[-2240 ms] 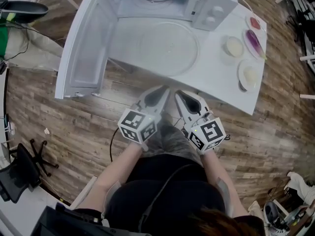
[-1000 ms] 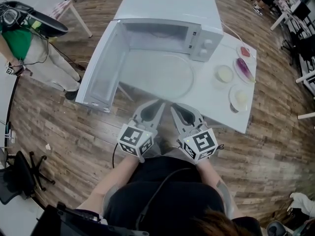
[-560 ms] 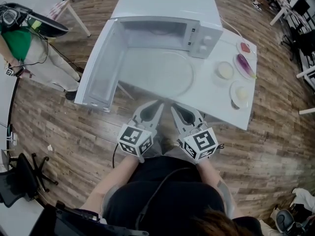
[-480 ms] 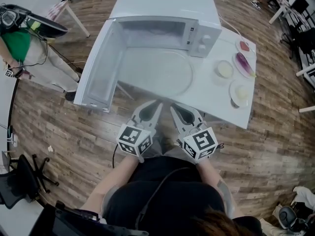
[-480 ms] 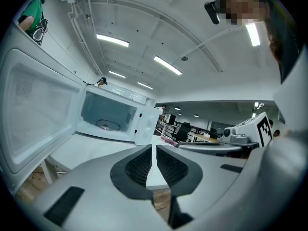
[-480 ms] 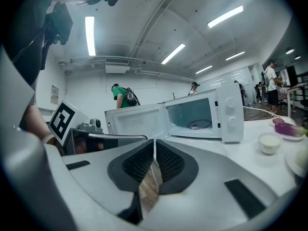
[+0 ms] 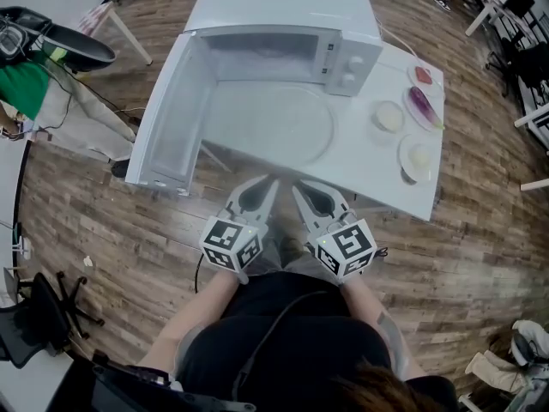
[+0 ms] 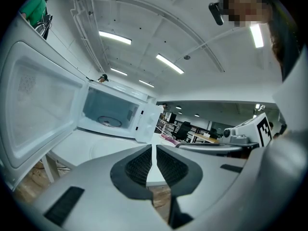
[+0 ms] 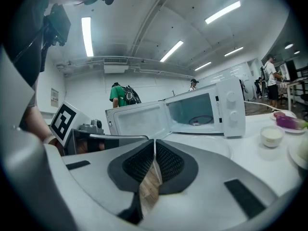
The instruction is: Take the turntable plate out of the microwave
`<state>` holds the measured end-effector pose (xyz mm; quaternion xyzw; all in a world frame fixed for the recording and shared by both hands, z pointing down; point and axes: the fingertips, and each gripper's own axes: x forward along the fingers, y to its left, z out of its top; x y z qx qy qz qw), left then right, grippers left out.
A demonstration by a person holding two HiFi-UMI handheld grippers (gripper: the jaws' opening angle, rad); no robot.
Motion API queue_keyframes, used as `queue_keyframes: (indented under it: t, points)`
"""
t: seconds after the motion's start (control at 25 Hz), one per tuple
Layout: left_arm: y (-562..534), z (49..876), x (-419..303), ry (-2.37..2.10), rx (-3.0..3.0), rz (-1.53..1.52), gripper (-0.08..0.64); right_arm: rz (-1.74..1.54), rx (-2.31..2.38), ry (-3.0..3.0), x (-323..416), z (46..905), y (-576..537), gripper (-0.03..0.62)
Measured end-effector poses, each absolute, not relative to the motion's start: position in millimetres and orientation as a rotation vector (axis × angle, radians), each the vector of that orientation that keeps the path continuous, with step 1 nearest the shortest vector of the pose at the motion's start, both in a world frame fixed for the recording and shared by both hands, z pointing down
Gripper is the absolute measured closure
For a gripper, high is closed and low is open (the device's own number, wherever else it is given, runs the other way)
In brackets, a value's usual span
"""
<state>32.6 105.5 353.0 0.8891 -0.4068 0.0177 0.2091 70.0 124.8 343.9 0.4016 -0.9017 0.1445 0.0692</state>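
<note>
Lying on table [image 7: 382, 168], turntable plate [image 7: 276, 127], just beyond left claw [image 7: 271, 180], right claw [image 7: 297, 185], both closed, empty

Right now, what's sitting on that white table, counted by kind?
Microwave: 1
Glass turntable plate: 1
Small bowl: 1
Plates with food: 3
Total: 6

The open microwave door [image 7: 167, 114] walls the left side of the table [image 7: 369, 170]; dishes [image 7: 389, 116] crowd its right end.
</note>
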Motion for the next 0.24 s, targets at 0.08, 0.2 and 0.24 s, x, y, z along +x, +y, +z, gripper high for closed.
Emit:
queue_keyframes:
  t: [0.08,0.2,0.24]
  points:
    - [105.8,354.7,30.9,-1.133,2.469,0.052,0.522,0.443,1.202,-2.716,67.7,345.8,125.7,0.560]
    - [106.2,356.9,28.1,-1.135,2.460,0.056,0.522,0.451,1.196,-2.715,65.2,347.1,126.1,0.560]
    - [106.3,357.5,27.2,-1.136,2.457,0.058,0.522,0.453,1.194,-2.714,64.7,347.3,126.0,0.560]
